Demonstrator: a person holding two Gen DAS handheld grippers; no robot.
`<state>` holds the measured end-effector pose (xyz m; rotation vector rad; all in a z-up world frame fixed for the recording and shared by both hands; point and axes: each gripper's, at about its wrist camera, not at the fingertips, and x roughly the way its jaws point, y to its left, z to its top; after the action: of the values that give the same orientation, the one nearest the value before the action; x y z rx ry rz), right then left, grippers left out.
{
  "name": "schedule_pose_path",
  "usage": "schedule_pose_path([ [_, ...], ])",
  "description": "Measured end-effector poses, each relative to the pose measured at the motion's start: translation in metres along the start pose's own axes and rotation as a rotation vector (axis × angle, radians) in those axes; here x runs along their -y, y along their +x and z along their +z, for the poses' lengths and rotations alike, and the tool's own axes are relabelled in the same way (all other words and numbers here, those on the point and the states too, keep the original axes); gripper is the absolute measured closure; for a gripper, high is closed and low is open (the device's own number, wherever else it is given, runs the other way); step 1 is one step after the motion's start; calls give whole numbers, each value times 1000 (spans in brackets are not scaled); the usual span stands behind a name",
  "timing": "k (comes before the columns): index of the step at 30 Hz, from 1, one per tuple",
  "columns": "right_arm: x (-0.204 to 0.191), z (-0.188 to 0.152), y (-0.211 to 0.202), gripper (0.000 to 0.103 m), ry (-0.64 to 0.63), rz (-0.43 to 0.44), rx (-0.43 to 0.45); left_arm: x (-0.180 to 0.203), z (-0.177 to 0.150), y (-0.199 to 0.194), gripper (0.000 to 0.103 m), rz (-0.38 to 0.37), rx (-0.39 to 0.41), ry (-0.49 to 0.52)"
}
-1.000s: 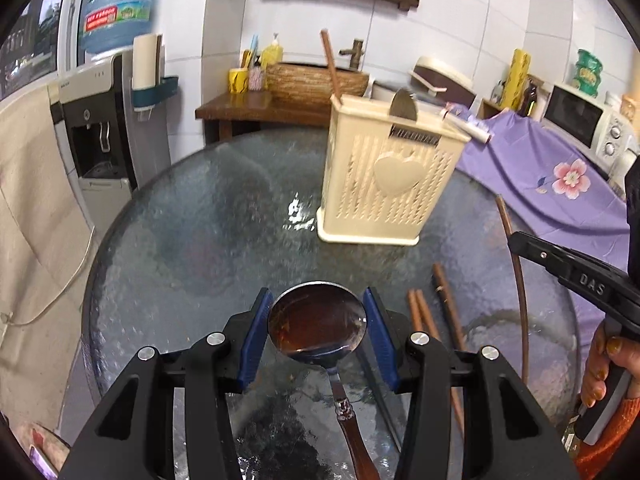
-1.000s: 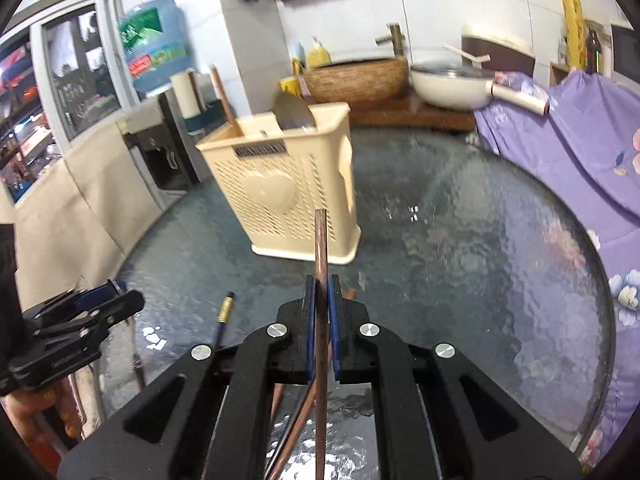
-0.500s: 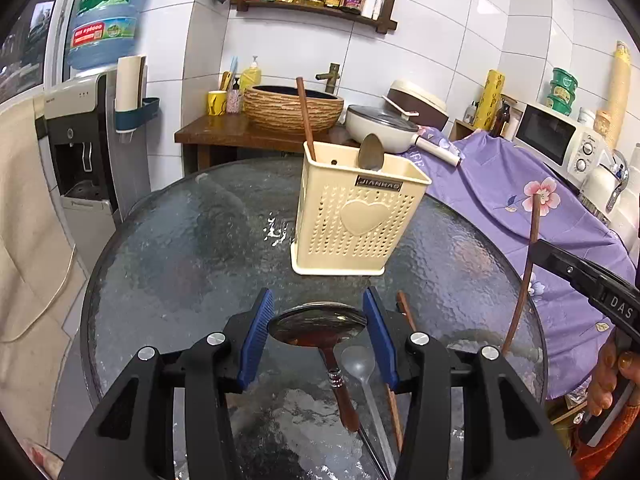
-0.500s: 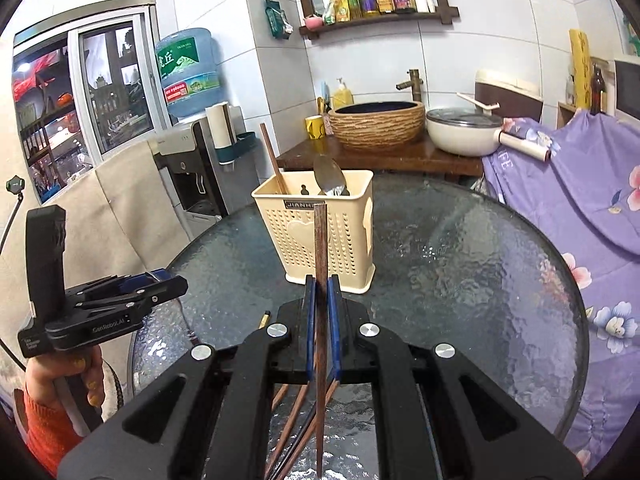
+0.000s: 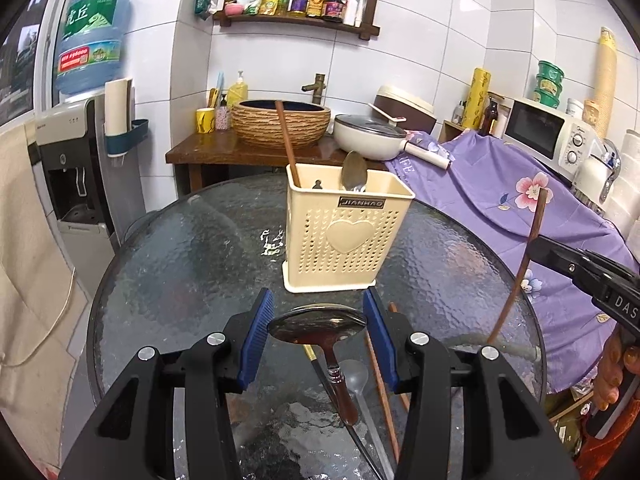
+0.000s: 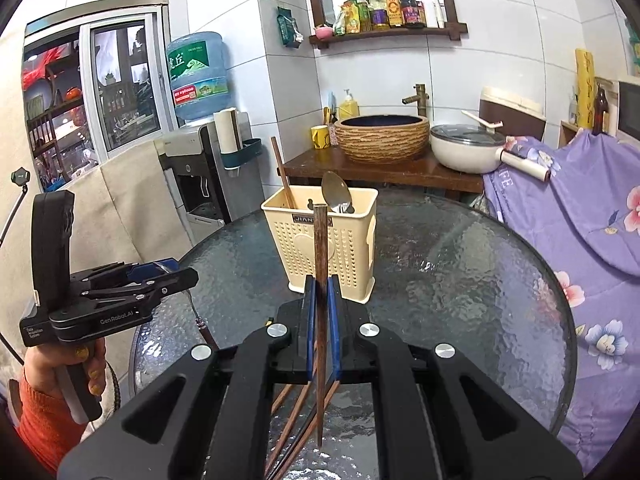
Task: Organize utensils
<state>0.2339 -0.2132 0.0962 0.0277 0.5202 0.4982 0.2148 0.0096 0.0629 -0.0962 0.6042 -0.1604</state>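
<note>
**Spoon and chopstick held above the glass table**

The left gripper [image 5: 318, 322] stands about half open, and its blue pads press on the two edges of the bowl of a metal spoon [image 5: 318, 326]. The handle of the spoon hangs down toward 6 o'clock, and its end is hard to see against the table. The right gripper [image 6: 321, 308] is closed tightly on one brown chopstick [image 6: 320, 248], which stands nearly upright; its lower end goes behind the gripper body. The cream utensil holder [image 5: 344, 236] stands on the round glass table [image 5: 180, 260], at 12 o'clock from both grippers. A wooden stick and a spoon already stand in it; its inside is hidden. More chopsticks [image 6: 288, 440] lie under the right gripper, partly covered. A clear plastic spoon [image 5: 356, 374] lies on the table and is hard to make out.
</note>
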Motion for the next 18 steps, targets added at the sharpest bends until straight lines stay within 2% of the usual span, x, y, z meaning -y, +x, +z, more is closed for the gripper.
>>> schedule_pose_path([
  [13, -7, 23, 1, 96, -44, -1, 36, 4, 23, 8, 57, -26, 30, 31],
  [18, -9, 52, 3, 96, -52, 21, 57, -1, 45, 12, 57, -25, 46, 35],
])
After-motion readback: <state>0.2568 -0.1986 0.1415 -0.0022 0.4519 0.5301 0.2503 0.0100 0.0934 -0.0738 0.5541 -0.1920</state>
